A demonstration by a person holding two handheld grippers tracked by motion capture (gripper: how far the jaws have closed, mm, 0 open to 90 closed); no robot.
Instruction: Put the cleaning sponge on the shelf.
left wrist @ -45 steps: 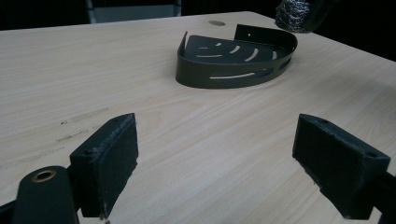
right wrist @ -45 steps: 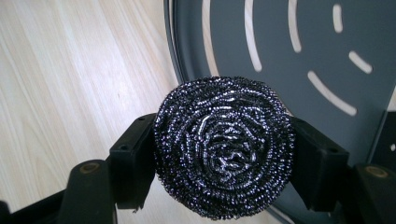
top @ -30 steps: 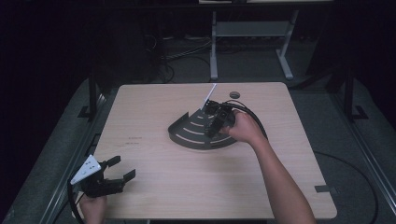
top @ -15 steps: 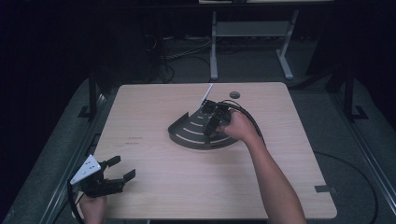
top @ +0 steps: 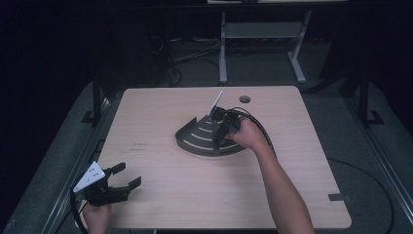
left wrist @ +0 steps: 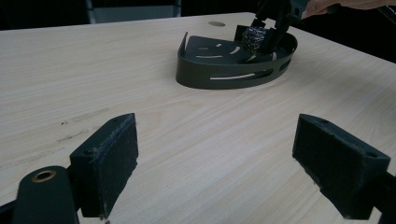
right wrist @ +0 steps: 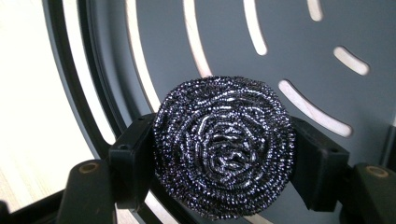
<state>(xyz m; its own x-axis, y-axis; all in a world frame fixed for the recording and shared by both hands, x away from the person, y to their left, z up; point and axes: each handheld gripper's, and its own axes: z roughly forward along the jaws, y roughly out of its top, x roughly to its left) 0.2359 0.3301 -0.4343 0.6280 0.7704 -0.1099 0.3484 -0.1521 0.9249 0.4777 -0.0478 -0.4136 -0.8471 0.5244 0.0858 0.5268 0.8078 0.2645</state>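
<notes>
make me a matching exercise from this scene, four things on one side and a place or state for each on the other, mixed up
Things:
1. steel wool scourer
2. slotted corner tray
3. left gripper
4. round hole in the table

Places or states:
A. jaws open, near the table's front left corner
B. near the far edge of the table, beyond the tray
C. clamped between the right gripper's jaws
D. resting on the table's middle, dark with curved slots

Pairs: 1-C, 2-D, 3-A, 4-B

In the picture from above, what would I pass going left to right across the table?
Left gripper with grey three-cornered plate → dark quarter-round slotted metal tray → right gripper, shut on a steel-wool scouring ball above the tray → small dark round hole in the tabletop.
</notes>
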